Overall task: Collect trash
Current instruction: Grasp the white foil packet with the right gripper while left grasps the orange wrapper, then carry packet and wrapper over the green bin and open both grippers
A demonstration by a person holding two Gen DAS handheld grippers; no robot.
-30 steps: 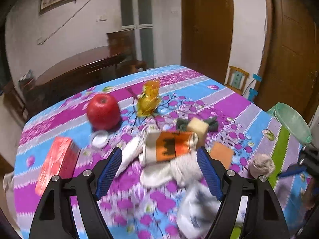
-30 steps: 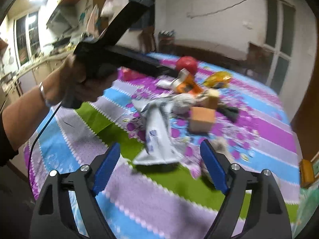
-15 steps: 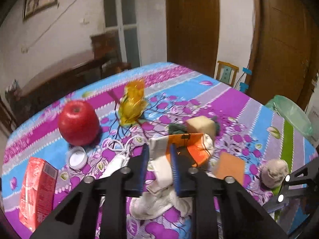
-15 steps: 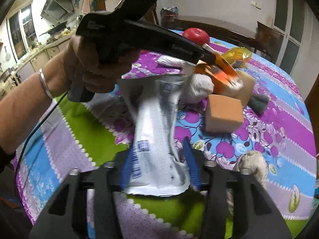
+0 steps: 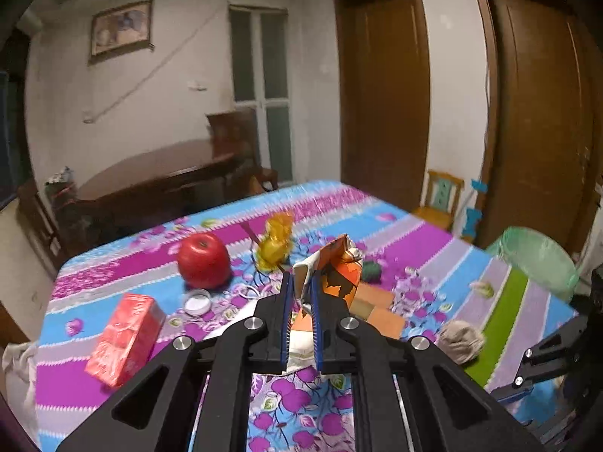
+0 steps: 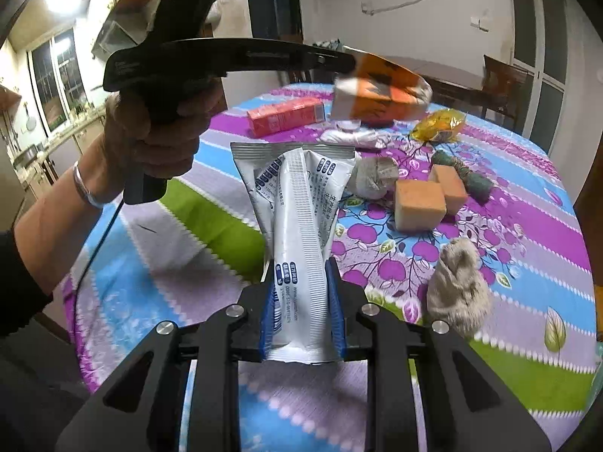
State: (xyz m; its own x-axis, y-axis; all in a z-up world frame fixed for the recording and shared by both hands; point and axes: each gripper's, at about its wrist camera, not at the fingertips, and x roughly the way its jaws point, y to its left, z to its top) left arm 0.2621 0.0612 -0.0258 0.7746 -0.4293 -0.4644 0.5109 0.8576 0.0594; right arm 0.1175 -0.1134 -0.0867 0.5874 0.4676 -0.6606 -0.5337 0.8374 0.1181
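My left gripper (image 5: 301, 277) has an orange-and-white crumpled carton (image 5: 341, 271) between its blue pads, which press on it as the jaws close. The carton hangs above the flowered tablecloth (image 5: 414, 241). In the right wrist view a hand holds that left gripper (image 6: 348, 64) high, with the carton (image 6: 380, 94) at its tip. My right gripper (image 6: 300, 263) pinches the lower end of a white-and-blue printed pouch (image 6: 297, 203). Its jaws are closing on the pouch too, and the pouch stands up over the table.
On the table lie a red apple (image 5: 203, 260), a red box (image 5: 124, 339), a yellow wrapper (image 5: 275, 245), a white cap (image 5: 198, 299), orange sponges (image 6: 418, 203) and crumpled tissue wads (image 6: 458, 286). A green-lined bin (image 5: 535, 260) stands past the table's right edge.
Both grippers went from wide open to closed, the left on the orange carton and the right on the pouch. Both items have come up off the table.
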